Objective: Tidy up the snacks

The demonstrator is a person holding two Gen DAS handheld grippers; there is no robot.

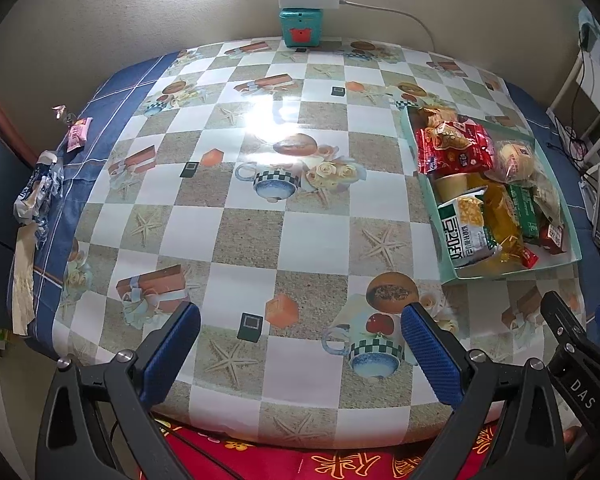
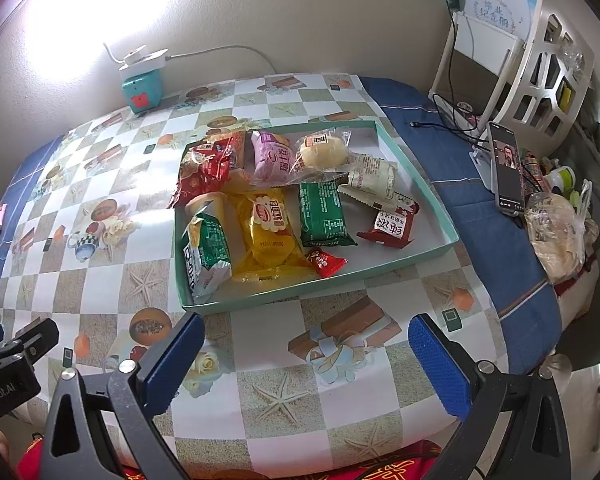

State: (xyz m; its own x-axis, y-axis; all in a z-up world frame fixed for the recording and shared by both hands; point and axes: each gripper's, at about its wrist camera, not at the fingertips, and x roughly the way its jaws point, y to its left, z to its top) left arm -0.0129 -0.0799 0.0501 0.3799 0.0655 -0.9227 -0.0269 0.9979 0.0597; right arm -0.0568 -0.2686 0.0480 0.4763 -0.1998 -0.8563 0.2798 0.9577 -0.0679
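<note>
A shallow teal box point(image 2: 420, 184) sits on the checkered tablecloth and holds several snack packets: a red bag point(image 2: 208, 172), a yellow packet point(image 2: 268, 232), a green packet point(image 2: 324, 216), a pink one point(image 2: 272, 156) and a wrapped bun point(image 2: 324, 152). The box point(image 1: 448, 272) lies at the right in the left wrist view. My right gripper point(image 2: 306, 334) is open and empty, just in front of the box. My left gripper point(image 1: 300, 324) is open and empty over the bare tablecloth, left of the box. A small pink packet point(image 1: 79, 133) lies at the table's far left edge.
A teal container point(image 1: 300, 26) with a white power strip on top stands at the back by the wall. Crumpled wrappers point(image 1: 40, 188) lie at the left edge. A phone on a stand point(image 2: 508, 168), cables, a white rack point(image 2: 540, 64) and a plastic bag point(image 2: 556, 232) are on the right.
</note>
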